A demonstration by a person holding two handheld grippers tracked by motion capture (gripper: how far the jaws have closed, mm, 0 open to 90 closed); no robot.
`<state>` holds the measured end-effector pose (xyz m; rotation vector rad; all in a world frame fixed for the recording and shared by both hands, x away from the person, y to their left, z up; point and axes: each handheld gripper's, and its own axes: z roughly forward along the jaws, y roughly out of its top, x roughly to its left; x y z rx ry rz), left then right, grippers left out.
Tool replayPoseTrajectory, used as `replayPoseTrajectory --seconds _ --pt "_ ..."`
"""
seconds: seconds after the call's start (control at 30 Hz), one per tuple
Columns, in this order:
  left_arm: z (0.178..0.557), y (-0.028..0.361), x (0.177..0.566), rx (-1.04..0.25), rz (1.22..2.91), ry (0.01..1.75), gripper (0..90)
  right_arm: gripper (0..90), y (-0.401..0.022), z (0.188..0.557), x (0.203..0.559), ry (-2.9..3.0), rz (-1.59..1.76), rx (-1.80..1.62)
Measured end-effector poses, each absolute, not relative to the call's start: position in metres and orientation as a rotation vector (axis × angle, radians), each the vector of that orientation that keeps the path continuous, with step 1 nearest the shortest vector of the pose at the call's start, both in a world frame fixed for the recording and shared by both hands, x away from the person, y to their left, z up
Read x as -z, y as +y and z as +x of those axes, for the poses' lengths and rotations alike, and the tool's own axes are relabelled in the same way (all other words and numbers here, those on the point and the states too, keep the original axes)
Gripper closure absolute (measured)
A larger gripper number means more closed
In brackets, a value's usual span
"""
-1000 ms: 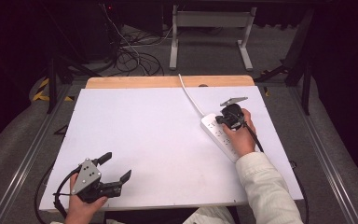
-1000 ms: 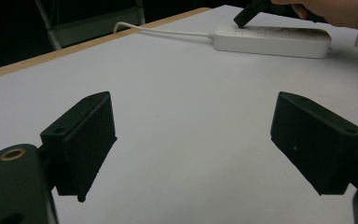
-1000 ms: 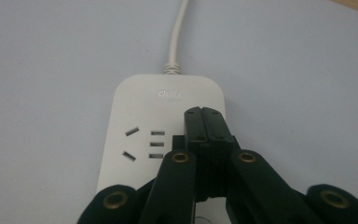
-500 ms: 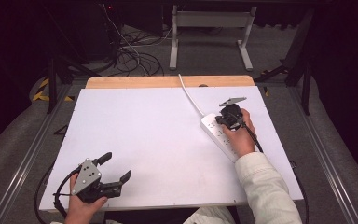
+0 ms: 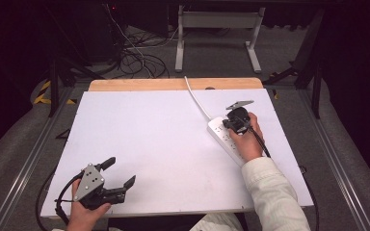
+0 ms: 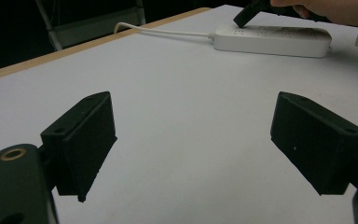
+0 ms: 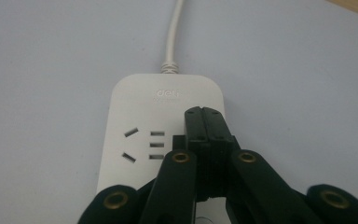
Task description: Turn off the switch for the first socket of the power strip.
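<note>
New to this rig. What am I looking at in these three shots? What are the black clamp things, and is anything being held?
No robot here: a person sits at a white table with a hand-held two-jaw gripper in each hand. The high view looks down from above the person. The other two pictures come from cameras riding on each gripper, looking along its black jaws.

The left gripper rests near the table's front edge, jaws wide apart with nothing between them. The right gripper has its jaws closed together, tips on the cord end of a white power strip, beside the outlet slots. It grips nothing. The strip's cord runs off the far edge.
</note>
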<state>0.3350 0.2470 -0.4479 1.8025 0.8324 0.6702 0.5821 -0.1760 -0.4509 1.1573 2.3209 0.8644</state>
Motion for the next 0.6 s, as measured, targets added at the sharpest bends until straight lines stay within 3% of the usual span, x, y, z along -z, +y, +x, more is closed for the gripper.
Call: replayPoseTrajectory --seconds 0.6 --pt "0.337 0.248 0.448 -0.665 1.8 0.835 14.0 90.0 -0.177 0.575 0.441 2.248 1.161 -0.98"
